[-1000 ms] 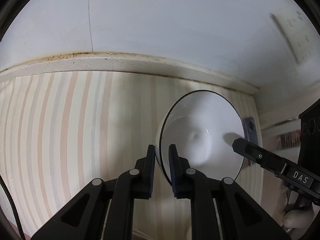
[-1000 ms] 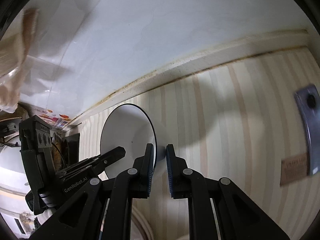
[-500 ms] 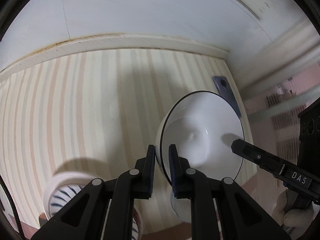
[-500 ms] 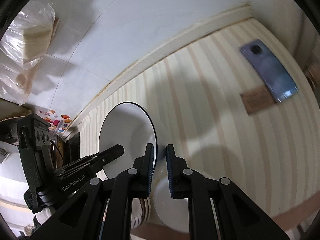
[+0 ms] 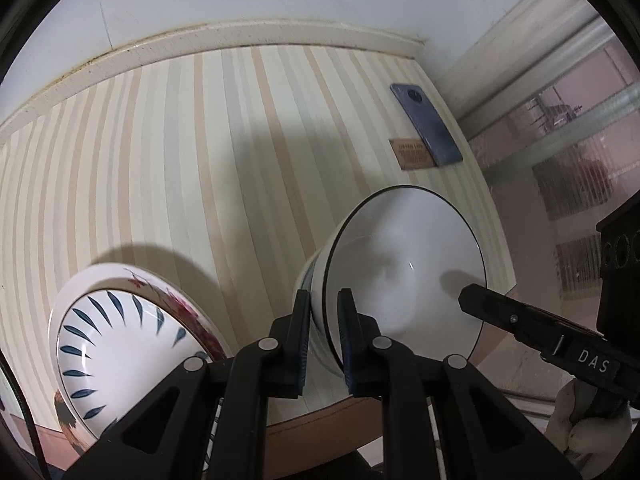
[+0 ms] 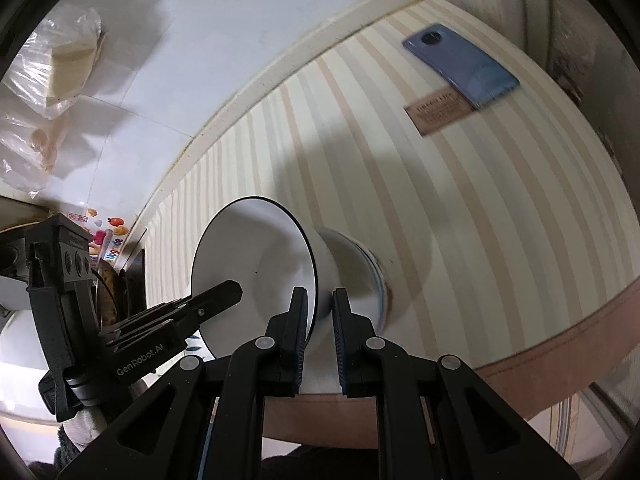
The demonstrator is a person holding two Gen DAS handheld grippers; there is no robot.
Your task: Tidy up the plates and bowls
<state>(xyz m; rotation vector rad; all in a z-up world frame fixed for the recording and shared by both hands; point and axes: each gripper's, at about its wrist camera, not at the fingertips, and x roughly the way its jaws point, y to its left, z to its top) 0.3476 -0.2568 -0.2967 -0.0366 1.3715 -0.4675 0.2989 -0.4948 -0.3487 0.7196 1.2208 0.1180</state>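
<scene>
While your left gripper (image 5: 323,322) and right gripper (image 6: 320,322) clamp their jaws on opposite rims of the glossy white bowl (image 5: 404,276), it hangs tilted above the striped bench (image 5: 208,152); the leaf-patterned bowl (image 5: 120,344) sits left, a smooth phone (image 5: 426,122) beyond.

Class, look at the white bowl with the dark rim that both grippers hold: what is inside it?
The white bowl shows a bare white inside, with only shadow and a small glint. The left gripper and right gripper cover small bits of its rim.
</scene>
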